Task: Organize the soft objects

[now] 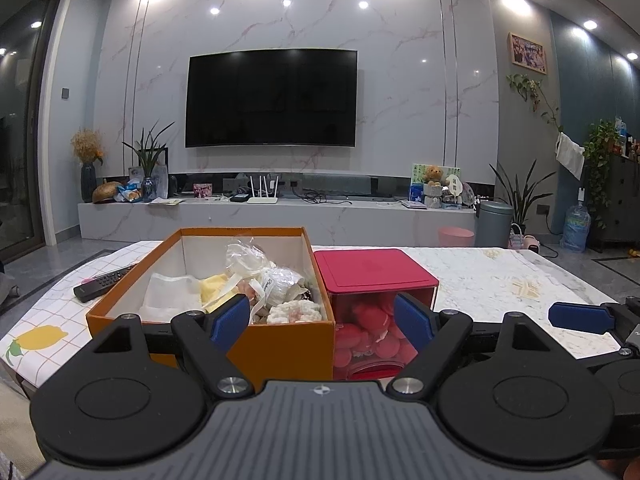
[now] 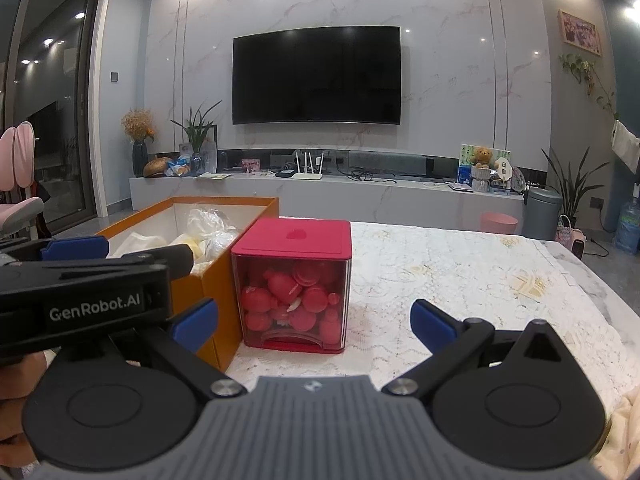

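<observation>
Remote (image 1: 105, 281): flat on the bench (image 1: 500, 276), well left of the left jaws, beside the orange box.

Orange box (image 1: 280, 340): open top, just ahead of the left gripper (image 1: 322, 322). Inside: white cloth, a yellow piece, clear-wrapped bundles and a white knitted item (image 1: 294, 312). The near wall sits ahead of the left finger.

Left gripper: jaws wide, holding nothing. Blue pads straddle the seam between the two boxes.

Red box (image 1: 376, 272): lid on, clear front, touching the orange box's right side. Filled with red rounded soft pieces (image 2: 292, 300). In the right wrist view it stands ahead of the gap between the jaws, nearer the left finger.

Right gripper (image 2: 314, 322): jaws wide, holding nothing, over patterned bench cover. The left gripper's body crosses just left of it.
</observation>
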